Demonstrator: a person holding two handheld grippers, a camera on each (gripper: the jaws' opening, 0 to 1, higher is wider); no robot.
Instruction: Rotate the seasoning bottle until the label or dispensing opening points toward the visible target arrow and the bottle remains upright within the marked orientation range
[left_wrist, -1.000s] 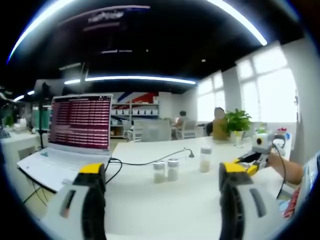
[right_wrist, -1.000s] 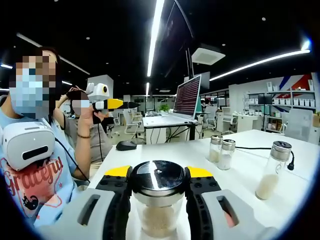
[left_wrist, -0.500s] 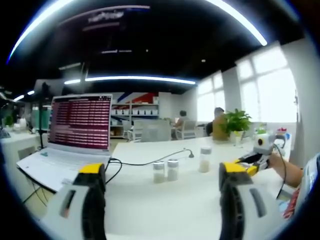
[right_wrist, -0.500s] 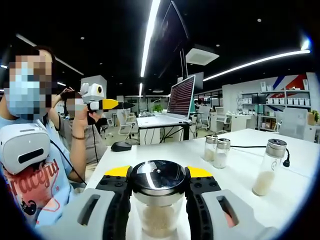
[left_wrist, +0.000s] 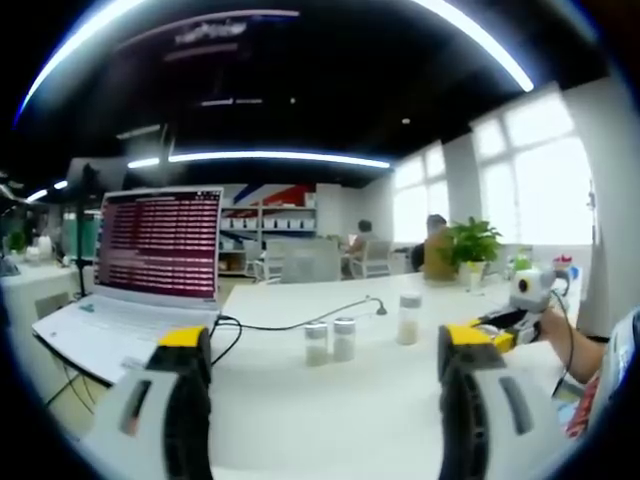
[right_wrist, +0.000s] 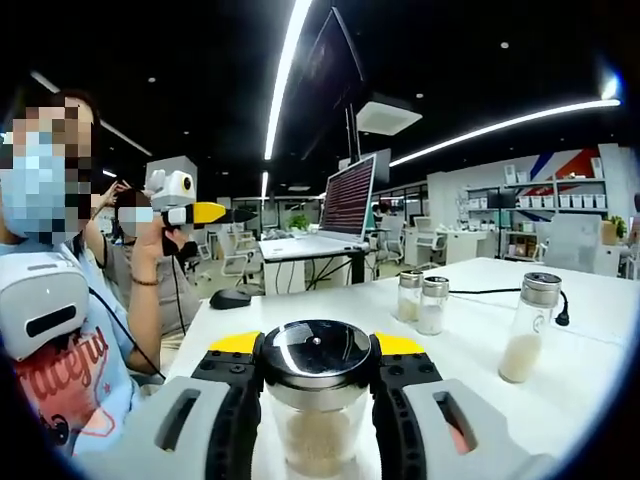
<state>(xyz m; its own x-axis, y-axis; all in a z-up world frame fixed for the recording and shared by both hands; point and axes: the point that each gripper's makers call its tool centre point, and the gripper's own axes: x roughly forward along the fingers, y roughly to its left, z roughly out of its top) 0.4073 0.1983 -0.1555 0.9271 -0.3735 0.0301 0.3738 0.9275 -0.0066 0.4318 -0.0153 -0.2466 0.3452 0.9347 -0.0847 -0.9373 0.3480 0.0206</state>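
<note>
Jaws of right gripper (right_wrist: 315, 385) clamp seasoning bottle (right_wrist: 315, 400) at its neck, upright, metal cap up, grains inside. Vs 1 s ago, bg in right gripper view slid left: laptop (right_wrist: 345, 200), two small shakers (right_wrist: 420, 303), tall bottle (right_wrist: 528, 327) all shifted; bottle fixed between jaws. Reads as gripper w/ bottle turning, rotation underway. No arrow or label seen, so alignment can't be judged. Left gripper (left_wrist: 320, 400) jaws wide, empty, over white counter (left_wrist: 330, 400); that view near unchanged.
</note>
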